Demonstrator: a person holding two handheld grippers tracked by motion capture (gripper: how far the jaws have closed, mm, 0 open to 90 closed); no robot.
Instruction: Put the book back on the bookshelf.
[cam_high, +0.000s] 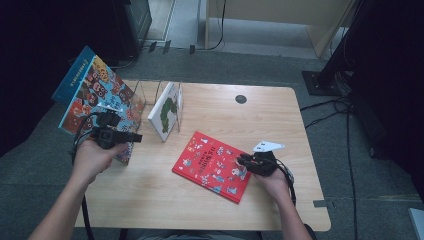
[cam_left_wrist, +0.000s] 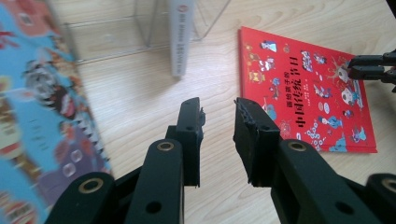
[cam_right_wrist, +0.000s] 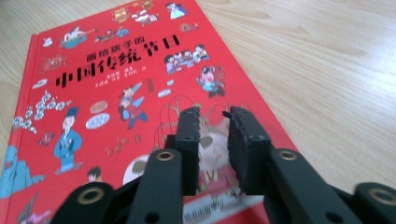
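Observation:
A red picture book (cam_high: 210, 165) (cam_left_wrist: 303, 93) (cam_right_wrist: 93, 84) lies flat on the wooden table (cam_high: 270, 125), near its front middle. My right gripper (cam_high: 241, 161) (cam_right_wrist: 212, 112) hovers low over the book's right edge, jaws a little apart with nothing between them; it also appears far off (cam_left_wrist: 369, 67) in the left gripper view. A large blue picture book (cam_high: 92, 95) (cam_left_wrist: 37, 116) stands tilted at the table's left edge. My left gripper (cam_high: 137, 136) (cam_left_wrist: 218, 105) is just right of it, open and empty, pointing across the bare wood toward the red book.
A white book (cam_high: 165, 110) (cam_left_wrist: 180, 37) stands upright in a clear bookstand (cam_high: 150, 92) (cam_left_wrist: 116, 32) at the back left. A dark cable hole (cam_high: 241, 99) sits at the back middle. Cables and a black stand base (cam_high: 325, 80) lie on the floor to the right.

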